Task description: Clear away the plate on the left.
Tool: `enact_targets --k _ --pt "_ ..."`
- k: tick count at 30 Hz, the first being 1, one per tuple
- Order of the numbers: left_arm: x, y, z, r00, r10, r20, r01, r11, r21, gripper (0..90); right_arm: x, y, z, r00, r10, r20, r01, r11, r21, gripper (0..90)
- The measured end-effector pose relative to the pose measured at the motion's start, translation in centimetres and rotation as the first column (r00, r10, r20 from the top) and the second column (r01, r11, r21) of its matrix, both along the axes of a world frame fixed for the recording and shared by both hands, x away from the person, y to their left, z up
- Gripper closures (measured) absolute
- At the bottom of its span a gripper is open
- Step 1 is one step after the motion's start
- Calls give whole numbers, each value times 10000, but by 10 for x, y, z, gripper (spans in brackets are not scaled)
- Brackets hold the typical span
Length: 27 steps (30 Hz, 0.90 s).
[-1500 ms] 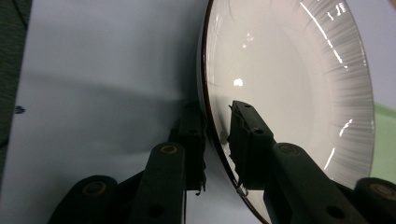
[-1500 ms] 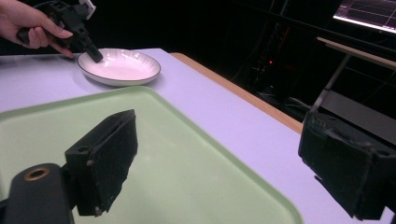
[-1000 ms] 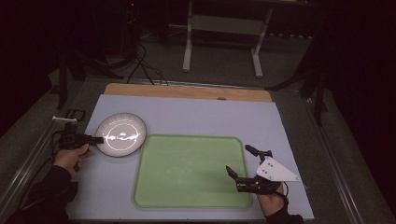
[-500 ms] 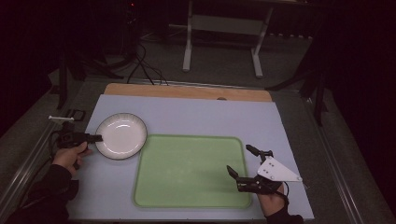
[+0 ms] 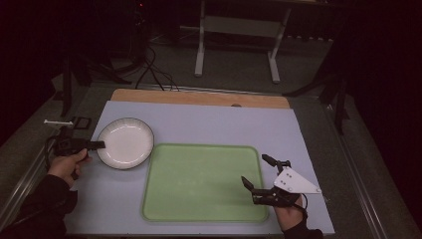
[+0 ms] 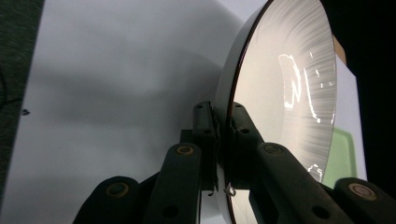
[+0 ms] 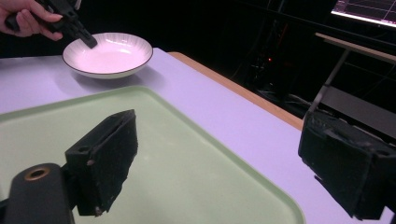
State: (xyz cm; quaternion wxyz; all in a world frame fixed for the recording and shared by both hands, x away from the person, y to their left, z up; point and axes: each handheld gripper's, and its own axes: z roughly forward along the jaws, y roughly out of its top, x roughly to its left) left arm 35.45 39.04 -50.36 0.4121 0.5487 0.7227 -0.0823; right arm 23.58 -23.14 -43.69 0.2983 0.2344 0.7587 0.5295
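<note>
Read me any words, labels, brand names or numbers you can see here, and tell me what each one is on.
None can be read: the plate, the green tray, the table and both grippers are unmarked. The lit screen at the top corner of the right gripper view shows only faint lines, too small to read.

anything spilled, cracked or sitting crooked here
Nothing stands out. The white plate looks whole, its edge clamped by the left gripper. The green tray lies square and bare. The right gripper is open at the tray's edge.
</note>
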Motion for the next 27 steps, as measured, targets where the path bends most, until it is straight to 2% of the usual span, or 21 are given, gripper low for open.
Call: enact_targets --k 6,16,26,27 --pt "-1 -4 8 9999 -143 71 143 9999 64 847 0 0 0 10000 -26 -6 26 10000 43 116" --pt "2 -22 23 9943 -1060 83 1059 9942 168 847 2 -3 1 10000 -10 -14 10 9999 113 116" --pt "3 -35 28 9944 -1042 194 1042 9946 42 845 1 -4 2 10000 -21 -1 21 9999 128 116" --pt "4 -43 31 9928 -1166 289 1166 9932 13 845 1 -4 2 10000 -36 -3 36 9999 128 116"
